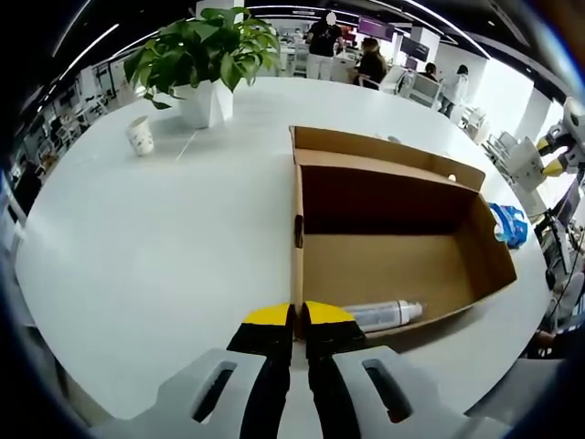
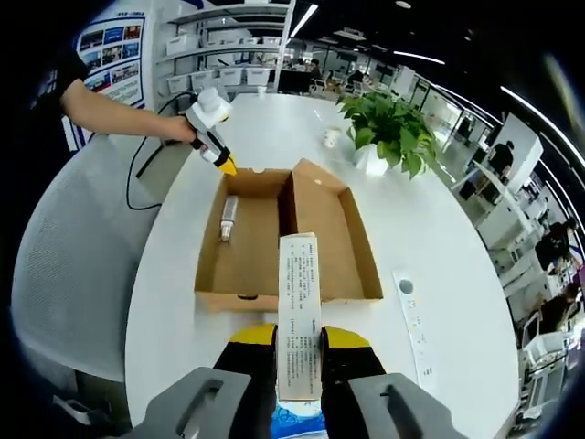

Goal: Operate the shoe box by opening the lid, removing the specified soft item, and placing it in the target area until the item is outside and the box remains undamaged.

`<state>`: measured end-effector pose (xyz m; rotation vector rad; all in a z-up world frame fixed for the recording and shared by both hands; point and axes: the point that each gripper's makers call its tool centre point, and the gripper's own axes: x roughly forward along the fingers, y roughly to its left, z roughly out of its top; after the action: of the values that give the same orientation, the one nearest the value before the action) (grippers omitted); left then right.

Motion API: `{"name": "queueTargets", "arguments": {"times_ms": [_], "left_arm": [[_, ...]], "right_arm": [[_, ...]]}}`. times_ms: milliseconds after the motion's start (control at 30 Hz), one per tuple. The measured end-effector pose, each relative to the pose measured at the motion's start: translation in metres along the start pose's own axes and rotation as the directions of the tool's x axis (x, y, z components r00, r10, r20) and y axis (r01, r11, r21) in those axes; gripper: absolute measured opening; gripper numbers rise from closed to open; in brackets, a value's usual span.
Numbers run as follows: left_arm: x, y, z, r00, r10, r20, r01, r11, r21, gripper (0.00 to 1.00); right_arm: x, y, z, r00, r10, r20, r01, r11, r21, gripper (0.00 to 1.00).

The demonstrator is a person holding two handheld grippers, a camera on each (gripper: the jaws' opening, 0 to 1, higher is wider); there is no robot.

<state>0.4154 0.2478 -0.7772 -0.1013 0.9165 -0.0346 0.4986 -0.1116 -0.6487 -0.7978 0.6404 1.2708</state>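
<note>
The brown cardboard shoe box (image 1: 457, 274) lies open on the white table, its lid (image 1: 384, 151) folded back. A silver-white tube (image 1: 384, 315) rests inside against the near wall. My left gripper (image 1: 298, 318) is shut on the box's side wall at a corner. In the right gripper view, the box (image 2: 251, 265) and lid (image 2: 331, 229) lie side by side, with the tube (image 2: 228, 218) inside. A hand holds the left gripper (image 2: 224, 165) at the far corner. My right gripper (image 2: 299, 337) is shut on a long white printed packet (image 2: 299, 302), in front of the box.
A potted plant (image 1: 206, 55) and a paper cup (image 1: 140, 135) stand on the round white table (image 1: 137, 256). A blue-and-white packet (image 1: 510, 224) shows past the box's right end. A white strip (image 2: 416, 325) lies right of the box. People and desks fill the background.
</note>
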Motion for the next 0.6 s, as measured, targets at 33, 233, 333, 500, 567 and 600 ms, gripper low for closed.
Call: {"name": "queueTargets", "arguments": {"times_ms": [33, 233, 333, 500, 567, 600], "left_arm": [[0.0, 0.0, 0.0, 1.0, 0.0, 0.0, 0.0, 1.0, 0.001, 0.01], [0.0, 0.0, 0.0, 1.0, 0.0, 0.0, 0.0, 1.0, 0.001, 0.01], [0.001, 0.0, 0.0, 1.0, 0.0, 0.002, 0.0, 1.0, 0.002, 0.01], [0.003, 0.002, 0.0, 1.0, 0.002, 0.002, -0.002, 1.0, 0.006, 0.01], [0.002, 0.001, 0.0, 1.0, 0.001, 0.004, -0.001, 1.0, 0.005, 0.01], [0.001, 0.001, 0.0, 1.0, 0.001, 0.003, -0.001, 1.0, 0.003, 0.01]], "right_arm": [[-0.002, -0.003, -0.004, 1.0, -0.003, -0.003, 0.003, 1.0, 0.0, 0.13], [-0.012, -0.017, -0.034, 0.999, -0.019, -0.038, 0.019, 1.0, -0.005, 0.13], [-0.016, -0.028, -0.053, 0.998, -0.029, -0.062, 0.029, 1.0, 0.0, 0.13], [-0.022, -0.039, -0.075, 0.995, -0.05, -0.085, 0.05, 0.999, 0.006, 0.13], [-0.023, -0.04, -0.082, 0.994, -0.053, -0.097, 0.053, 0.999, -0.002, 0.13], [-0.023, -0.041, -0.088, 0.993, -0.053, -0.105, 0.053, 0.999, -0.004, 0.13]]}}
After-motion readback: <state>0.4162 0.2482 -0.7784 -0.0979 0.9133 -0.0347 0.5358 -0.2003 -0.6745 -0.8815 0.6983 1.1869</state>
